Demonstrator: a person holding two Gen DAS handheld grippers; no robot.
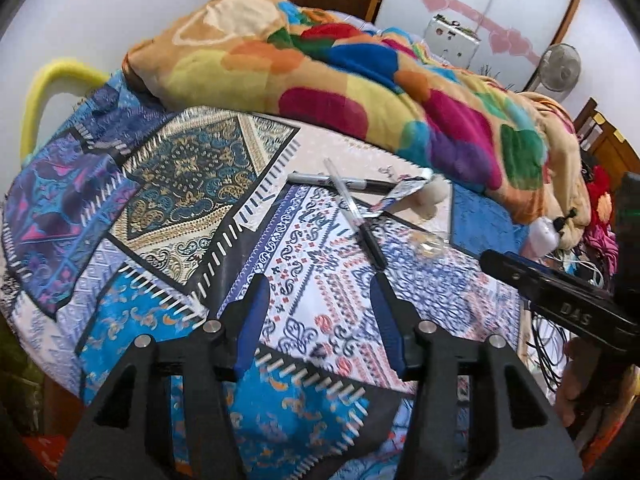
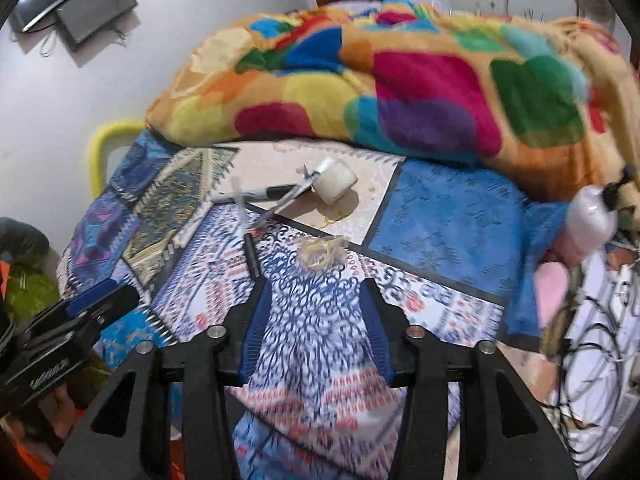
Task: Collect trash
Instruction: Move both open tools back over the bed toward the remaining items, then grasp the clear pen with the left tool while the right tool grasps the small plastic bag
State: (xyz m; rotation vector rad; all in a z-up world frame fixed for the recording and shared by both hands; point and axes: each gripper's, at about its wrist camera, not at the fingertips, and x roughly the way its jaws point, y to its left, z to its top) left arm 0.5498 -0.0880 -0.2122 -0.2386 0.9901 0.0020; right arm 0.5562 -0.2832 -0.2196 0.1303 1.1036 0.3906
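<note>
On the patchwork bed cover (image 1: 168, 184) lie a black marker (image 1: 340, 181), a clear pen with a black cap (image 1: 356, 216), a small printed wrapper (image 1: 402, 194), a white tape roll (image 2: 335, 181) and a crumpled clear plastic scrap (image 2: 320, 252). My left gripper (image 1: 318, 292) is open and empty, just short of the pen. My right gripper (image 2: 316, 292) is open and empty, just short of the plastic scrap. The right gripper also shows in the left wrist view (image 1: 560, 292), and the left one in the right wrist view (image 2: 80, 320).
A bright multicoloured blanket (image 1: 360, 76) is heaped along the far side of the bed. A white bottle (image 2: 592, 216) and tangled cables (image 2: 592, 340) lie at the right. A yellow bed rail (image 1: 44, 92) curves at the left. A fan (image 1: 560, 68) stands at the far right.
</note>
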